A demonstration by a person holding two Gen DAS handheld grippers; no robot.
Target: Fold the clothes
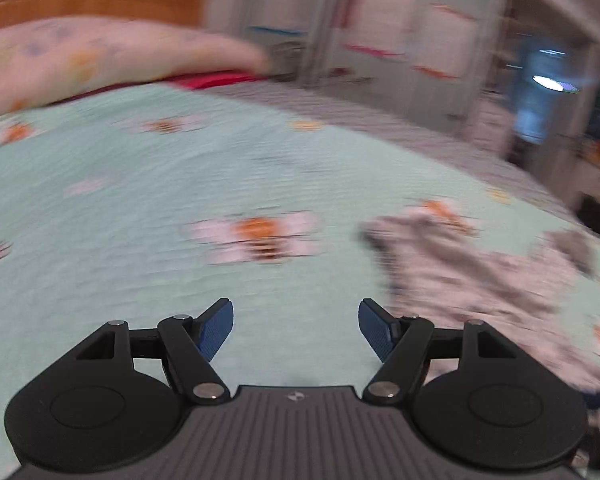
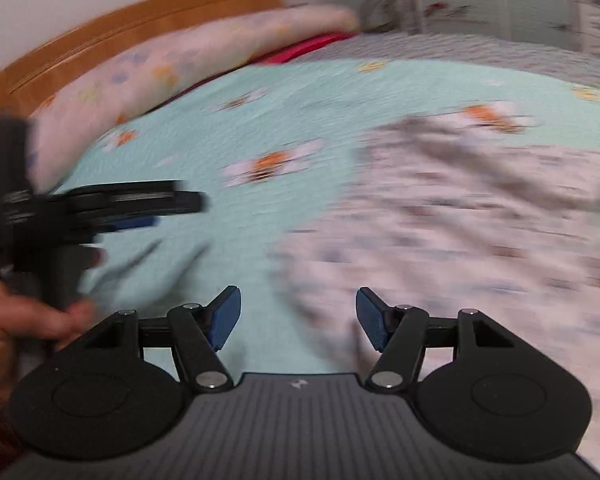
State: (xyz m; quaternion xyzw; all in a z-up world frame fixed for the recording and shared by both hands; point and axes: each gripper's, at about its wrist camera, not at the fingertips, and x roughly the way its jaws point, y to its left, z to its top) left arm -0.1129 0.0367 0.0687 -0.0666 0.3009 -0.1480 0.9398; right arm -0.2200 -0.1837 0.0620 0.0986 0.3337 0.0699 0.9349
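Observation:
A pale patterned garment lies crumpled on the mint-green bedspread, filling the right half of the right wrist view. In the left wrist view the same garment lies to the right. My left gripper hovers open over bare bedspread, nothing between its blue pads. My right gripper is open too, its right finger above the garment's near left edge. In the right wrist view the left gripper appears side-on at the left, held by a hand. Both views are motion-blurred.
A long flowered pillow lies against a wooden headboard at the back left, with something red beneath it. White cabinets stand beyond the bed's far side.

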